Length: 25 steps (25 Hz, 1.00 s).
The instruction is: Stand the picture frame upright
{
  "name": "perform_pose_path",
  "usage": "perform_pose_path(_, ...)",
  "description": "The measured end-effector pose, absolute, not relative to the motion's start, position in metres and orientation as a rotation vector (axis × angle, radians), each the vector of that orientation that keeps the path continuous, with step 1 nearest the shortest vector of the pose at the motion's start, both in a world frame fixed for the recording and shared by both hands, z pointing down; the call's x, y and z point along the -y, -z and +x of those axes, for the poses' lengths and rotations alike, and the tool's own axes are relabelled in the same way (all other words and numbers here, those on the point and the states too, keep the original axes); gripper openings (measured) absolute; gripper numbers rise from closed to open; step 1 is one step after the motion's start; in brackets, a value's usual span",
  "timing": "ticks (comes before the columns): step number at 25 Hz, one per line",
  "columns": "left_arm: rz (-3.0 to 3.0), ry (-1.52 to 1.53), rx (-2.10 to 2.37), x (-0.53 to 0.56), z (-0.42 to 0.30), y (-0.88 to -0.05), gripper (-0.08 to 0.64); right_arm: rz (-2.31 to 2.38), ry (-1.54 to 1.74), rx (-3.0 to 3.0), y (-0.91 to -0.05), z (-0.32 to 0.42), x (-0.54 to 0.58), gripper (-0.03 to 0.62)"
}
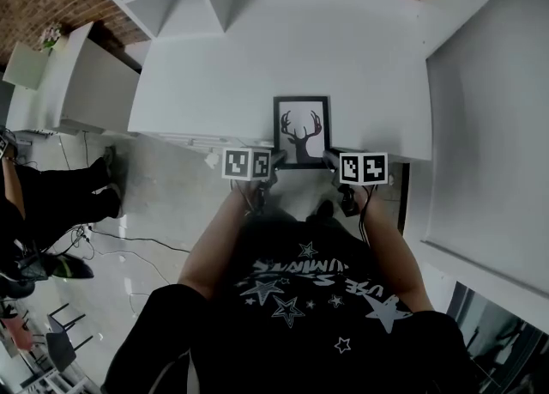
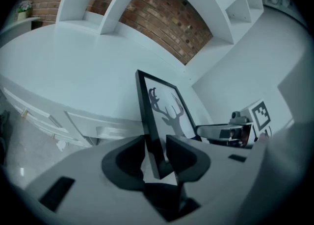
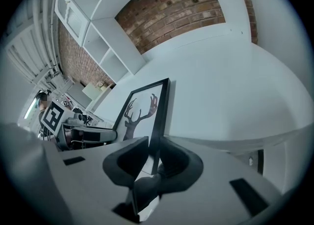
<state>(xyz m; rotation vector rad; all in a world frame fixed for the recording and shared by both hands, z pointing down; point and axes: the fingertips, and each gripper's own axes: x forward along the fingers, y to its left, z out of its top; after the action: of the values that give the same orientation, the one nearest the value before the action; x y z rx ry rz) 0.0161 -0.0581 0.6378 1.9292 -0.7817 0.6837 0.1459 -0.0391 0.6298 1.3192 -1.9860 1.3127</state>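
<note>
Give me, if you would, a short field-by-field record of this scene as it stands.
surface: white table
object: black picture frame with a deer silhouette, at the table's near edge
frame pose: apparently not upright yet; the picture faces up toward the head view
left gripper: jaws closed on the frame's left edge, near its bottom corner
right gripper: jaws closed on the frame's right edge, near its bottom corner
task status: frame held from both sides, not yet stood up
</note>
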Motion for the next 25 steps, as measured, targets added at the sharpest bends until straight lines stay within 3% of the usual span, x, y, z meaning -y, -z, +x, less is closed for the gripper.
perform_pose_path(11,1.962,-0.753,0.774,0.055,0.016,-0.639,0.129,1.327,-1.367,2.021,-0.629,0.15,0.044,0.072)
perform_pose_path(25,2.043,-0.644,0.929,0.088,-0.006,-0.6,0.129,1.338,-1.087,2.201,-0.584,0.13,0.092,0.066)
